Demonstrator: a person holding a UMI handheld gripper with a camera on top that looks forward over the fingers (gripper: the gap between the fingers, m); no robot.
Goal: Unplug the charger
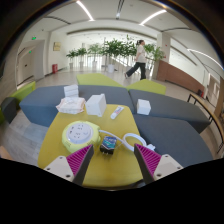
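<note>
A small dark charger [108, 146] with a bluish face lies on the yellow table [108, 172], just ahead of my fingers and about midway between them. A white cable [130, 137] loops away from it to the right. A round white and pale-green socket unit [78, 133] sits just left of the charger. My gripper [111, 156] is open. Its magenta pads [80, 160] stand wide apart on either side, and nothing is held.
Grey sofas [45, 103] surround the yellow table. White boxes [96, 104] and a white cube [143, 106] stand beyond. A white remote-like item [116, 113] lies at the table's far end. A person [137, 60] walks in the hall beyond, near potted plants.
</note>
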